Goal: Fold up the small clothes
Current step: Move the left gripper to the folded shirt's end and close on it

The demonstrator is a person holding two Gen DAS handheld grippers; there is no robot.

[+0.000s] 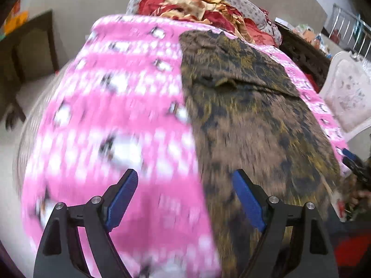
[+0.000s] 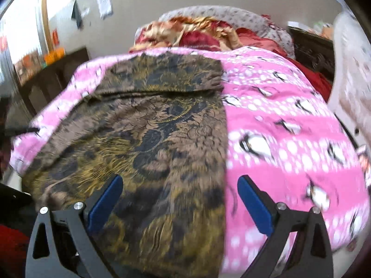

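A brown garment with dark and gold floral print [image 1: 250, 106] lies flat on a pink penguin-print bedspread [image 1: 116, 97], its far part folded over. My left gripper [image 1: 185, 178] is open and empty, above the garment's left edge. In the right wrist view the same garment [image 2: 150, 125] lies on the left half of the bedspread [image 2: 289, 139]. My right gripper [image 2: 179, 184] is open and empty, above the garment's near right edge. The right gripper's tip also shows at the far right of the left wrist view [image 1: 354, 162].
Red and gold bedding with a grey floral pillow [image 1: 197, 2] is piled at the bed's head. A dark wooden table [image 1: 27, 46] stands left of the bed. A white chair [image 1: 347, 92] and dark cabinet [image 1: 303, 55] stand on the right.
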